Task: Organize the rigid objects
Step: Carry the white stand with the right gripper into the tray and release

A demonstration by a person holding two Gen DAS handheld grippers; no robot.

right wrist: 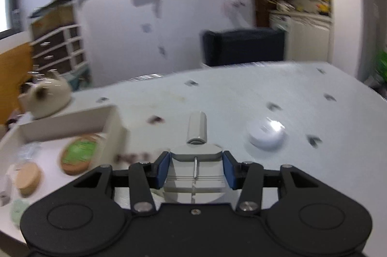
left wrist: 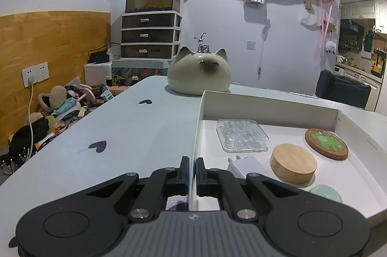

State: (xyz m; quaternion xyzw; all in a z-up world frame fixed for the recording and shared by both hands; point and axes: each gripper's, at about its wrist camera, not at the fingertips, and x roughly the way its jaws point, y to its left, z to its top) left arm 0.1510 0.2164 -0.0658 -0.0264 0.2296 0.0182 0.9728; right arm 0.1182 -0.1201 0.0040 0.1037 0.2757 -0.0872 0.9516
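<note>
Two grips are live at once: your left gripper [left wrist: 192,167] is clenched on the near-left wall of the white tray [left wrist: 266,109], and your right gripper [right wrist: 196,167] has its blue pads pressed on the two sides of a grey gadget [right wrist: 196,126]. The gadget sits just outside the tray's right wall, above the table. It looks like hard moulded plastic with thin wires across its frame and a stubby round handle pointing away from you, so expect it to be light, stiff and a little slick. Keep the pads on the solid side rails where they are, clear of the wires, which would probably bend or cut in. Inside the tray lie a clear plastic case [left wrist: 241,138], a wooden disc [left wrist: 293,166], a cork coaster [left wrist: 326,143], a white plug [left wrist: 244,166] and a pale green disc [left wrist: 325,194]. Bare floor shows toward the tray's right side. The tray wall looks like thin card, so it will flex under your left grip. The table [left wrist: 121,131] is smooth and pale with dark heart marks. A white round puck [right wrist: 266,134] waits well to the right of the tray, and a cat-shaped ceramic pot [left wrist: 199,74] sits just behind it. Beyond are a drawer stack, a fish tank and a cluttered floor.
</note>
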